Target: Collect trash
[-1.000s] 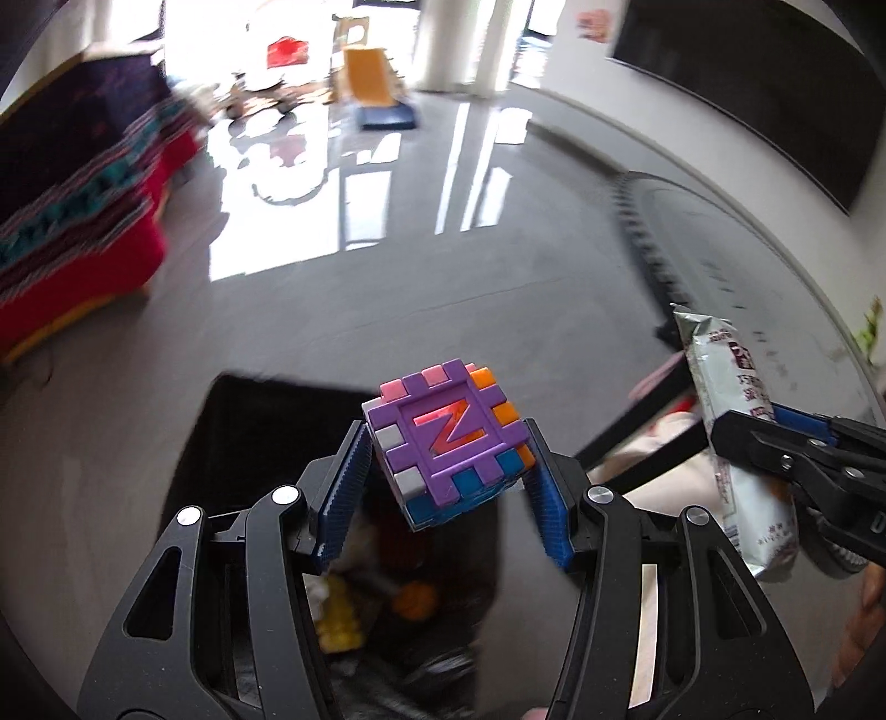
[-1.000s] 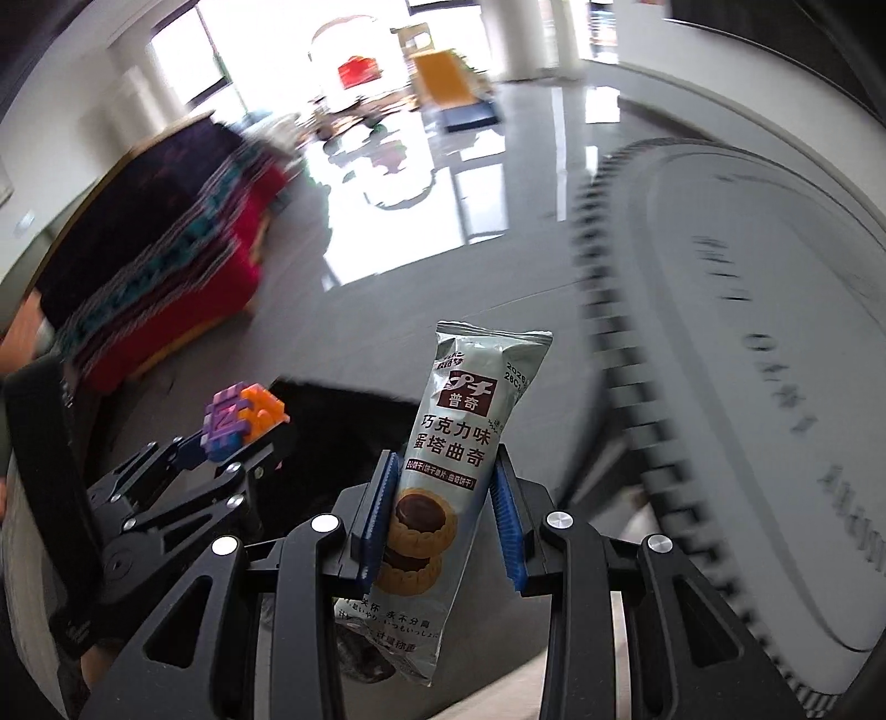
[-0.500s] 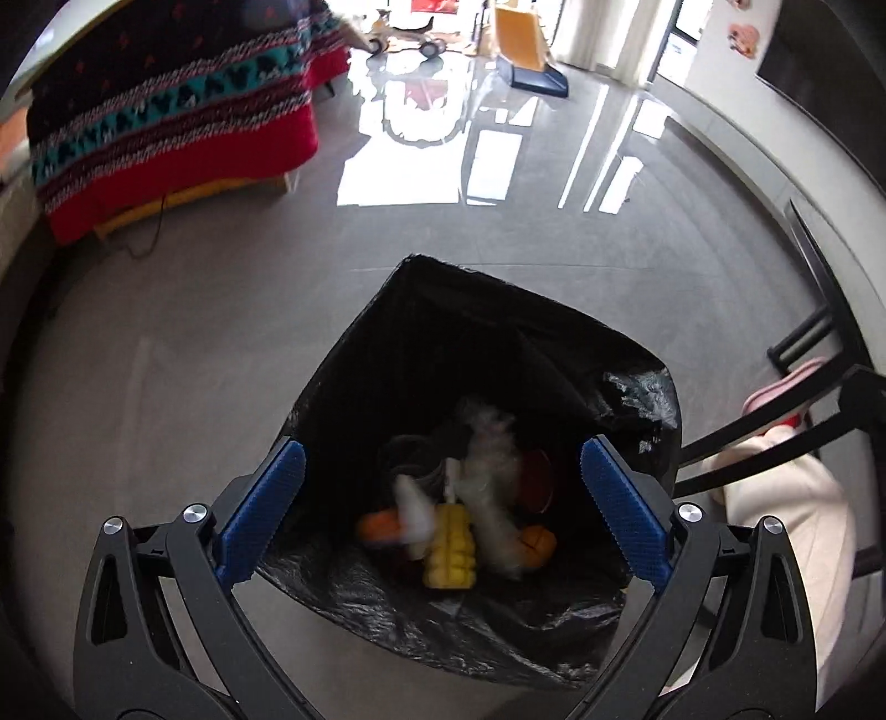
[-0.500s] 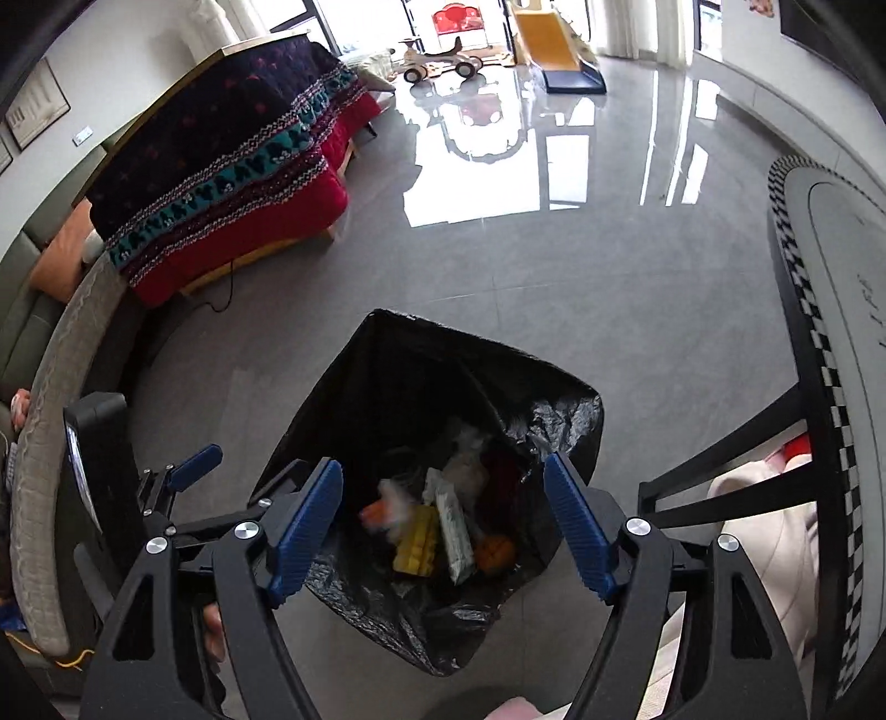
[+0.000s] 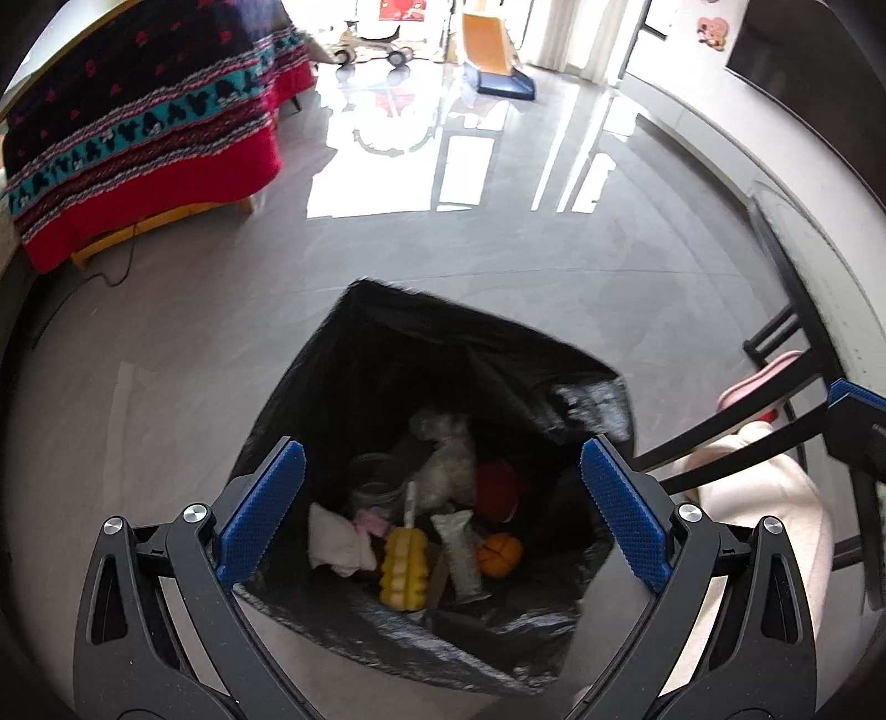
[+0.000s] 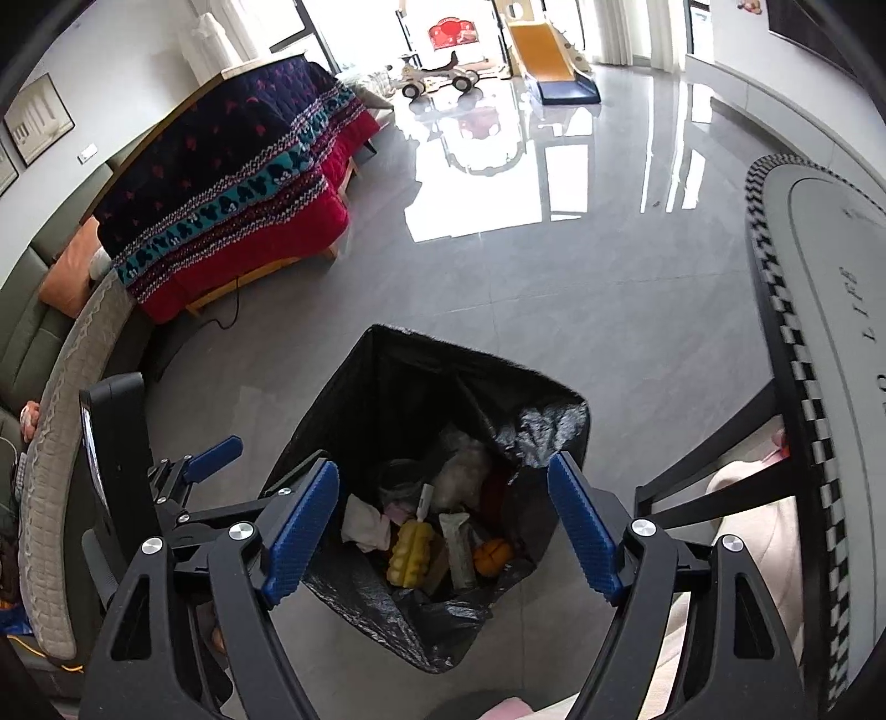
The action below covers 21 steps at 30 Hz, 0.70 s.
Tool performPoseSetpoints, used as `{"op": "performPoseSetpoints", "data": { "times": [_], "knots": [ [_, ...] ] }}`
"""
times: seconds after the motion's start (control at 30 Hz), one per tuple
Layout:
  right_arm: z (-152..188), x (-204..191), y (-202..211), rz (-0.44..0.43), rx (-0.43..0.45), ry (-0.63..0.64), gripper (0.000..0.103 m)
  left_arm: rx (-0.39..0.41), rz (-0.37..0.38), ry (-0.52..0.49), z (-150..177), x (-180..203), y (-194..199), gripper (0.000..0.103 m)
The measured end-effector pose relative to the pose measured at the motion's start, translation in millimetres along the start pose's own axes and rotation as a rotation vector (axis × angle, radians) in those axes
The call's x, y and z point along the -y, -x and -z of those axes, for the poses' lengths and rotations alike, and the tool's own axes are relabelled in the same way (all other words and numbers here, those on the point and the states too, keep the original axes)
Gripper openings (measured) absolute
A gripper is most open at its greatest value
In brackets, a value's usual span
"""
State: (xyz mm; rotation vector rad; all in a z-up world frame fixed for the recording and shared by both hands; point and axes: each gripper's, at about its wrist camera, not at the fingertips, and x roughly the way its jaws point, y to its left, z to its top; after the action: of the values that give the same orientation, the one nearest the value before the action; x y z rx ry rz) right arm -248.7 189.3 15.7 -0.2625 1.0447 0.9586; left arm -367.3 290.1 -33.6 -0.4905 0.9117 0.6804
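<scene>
A black trash bag [image 5: 387,354] [image 6: 398,376] stands open on the grey floor. Inside lie a silver snack wrapper [image 5: 462,554] [image 6: 459,551], a yellow ridged toy [image 5: 404,567] [image 6: 411,551], an orange ball [image 5: 499,555] [image 6: 492,554], a white crumpled cloth [image 5: 335,543] and other trash. My left gripper [image 5: 440,512] is open and empty above the bag's mouth. My right gripper [image 6: 443,523] is open and empty above the bag too. The left gripper also shows in the right wrist view [image 6: 213,451], at the left.
A round table with a checkered rim [image 6: 786,332] is at the right, with black chair legs [image 5: 786,387] and a white cushion [image 5: 775,498] below. A bed with a red and navy blanket [image 6: 232,194] stands far left. A toy slide [image 6: 548,50] is at the back.
One second ago my left gripper held a purple puzzle cube and my right held the snack wrapper. Both opened over the bag; the wrapper now lies inside, and the contents have settled.
</scene>
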Motion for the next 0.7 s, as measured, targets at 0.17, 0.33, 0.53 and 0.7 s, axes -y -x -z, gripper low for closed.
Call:
{"op": "performPoseSetpoints", "data": {
  "times": [0.17, 0.33, 0.53, 0.7],
  "knots": [
    [0, 29, 22, 0.044, 0.052, -0.029, 0.08, 0.03, 0.05, -0.066, -17, 43, 8, 0.097],
    [-1, 72, 48, 0.106, 0.113, -0.096, 0.083, 0.045, 0.101, -0.148, -33, 94, 11, 0.097],
    [1, 123, 74, 0.169, 0.156, -0.173, 0.083, 0.046, 0.159, -0.242, -44, 149, 11, 0.097],
    [11, 170, 99, 0.243, 0.195, -0.242, 0.083, 0.05, 0.219, -0.323, -51, 205, 14, 0.097]
  ]
}}
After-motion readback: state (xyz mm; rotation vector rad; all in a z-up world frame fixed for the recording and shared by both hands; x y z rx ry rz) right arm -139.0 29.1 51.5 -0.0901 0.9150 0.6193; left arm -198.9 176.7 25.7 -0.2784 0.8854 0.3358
